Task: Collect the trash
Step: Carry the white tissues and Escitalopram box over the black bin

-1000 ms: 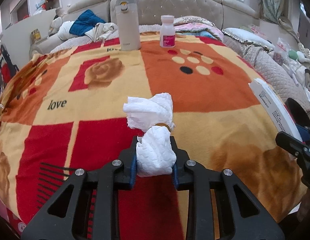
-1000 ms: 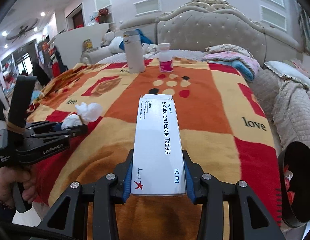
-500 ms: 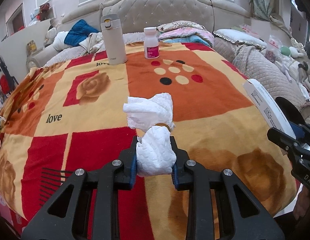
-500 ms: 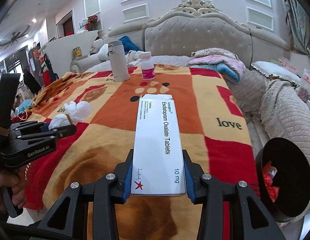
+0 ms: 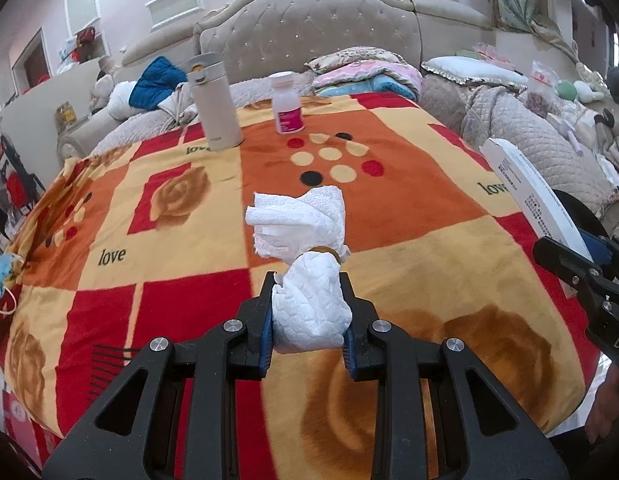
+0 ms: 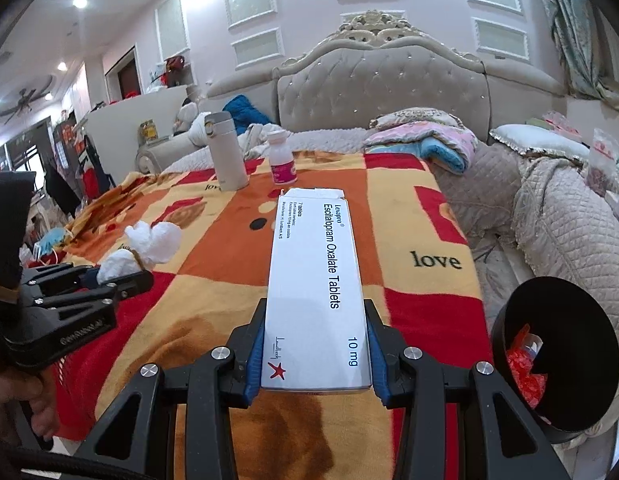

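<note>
My left gripper (image 5: 308, 312) is shut on a crumpled white tissue wad (image 5: 305, 264), held above the patterned blanket (image 5: 157, 280). The same tissue wad (image 6: 149, 246) and left gripper (image 6: 121, 276) show at the left of the right wrist view. My right gripper (image 6: 315, 354) is shut on a white tablet box (image 6: 315, 280), flat between the blue pads. That tablet box (image 5: 533, 196) also juts in at the right of the left wrist view, with the right gripper (image 5: 581, 256) below it. A black bin (image 6: 557, 360) with red scraps inside stands beside the bed at lower right.
A beige flask (image 5: 215, 104) and a white bottle with a pink label (image 5: 286, 104) stand at the blanket's far end. A black comb (image 5: 109, 364) lies near the front left. Pillows and quilts (image 6: 549, 208) pile up on the right; a blue mask (image 6: 53, 238) lies at the left edge.
Both grippers have pulled back and risen with their loads, so more of the blanket shows. In the right wrist view the black bin has come further into sight.
</note>
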Motion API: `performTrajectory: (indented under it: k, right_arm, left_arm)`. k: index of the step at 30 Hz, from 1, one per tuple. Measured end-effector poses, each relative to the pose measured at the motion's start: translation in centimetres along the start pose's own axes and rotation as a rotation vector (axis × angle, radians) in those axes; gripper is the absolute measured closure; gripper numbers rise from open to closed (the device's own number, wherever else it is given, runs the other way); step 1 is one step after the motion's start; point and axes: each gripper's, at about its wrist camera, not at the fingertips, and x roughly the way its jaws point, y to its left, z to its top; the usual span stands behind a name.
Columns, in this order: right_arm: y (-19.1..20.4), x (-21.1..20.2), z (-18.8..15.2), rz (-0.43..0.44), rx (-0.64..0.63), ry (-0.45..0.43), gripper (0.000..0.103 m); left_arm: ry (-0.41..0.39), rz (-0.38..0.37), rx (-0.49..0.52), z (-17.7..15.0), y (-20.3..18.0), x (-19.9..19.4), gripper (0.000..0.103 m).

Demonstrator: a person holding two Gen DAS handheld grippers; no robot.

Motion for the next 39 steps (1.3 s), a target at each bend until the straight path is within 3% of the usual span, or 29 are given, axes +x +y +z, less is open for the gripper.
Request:
performTrajectory:
  k: [11,26,33,39]
  right_arm:
    - [-5.5,-3.3,-0.6,-0.088,0.131,-0.047,0.062]
    - [-15.3,-10.8,-4.5,-0.299,0.289,-0.084,0.062]
    - [-17.9,-12.3,-5.2,-0.382,0.347,-0.084,0.062]
    - [-19.8,-11.1,-4.6,-0.430,0.397,-0.062,0.062]
  left_arm:
    - [-0.005,-0.052,0.101,1.4,-7.7,0.9,0.078]
    - [-0.017,-0.195,0.225,2.2,-18.2,1.6,0.078]
    - [-0.025,-0.306,0.240,4.0,-22.0,1.7,0.078]
    - [0.054,-0.447,0.204,6.4,-25.4,3.3,0.078]
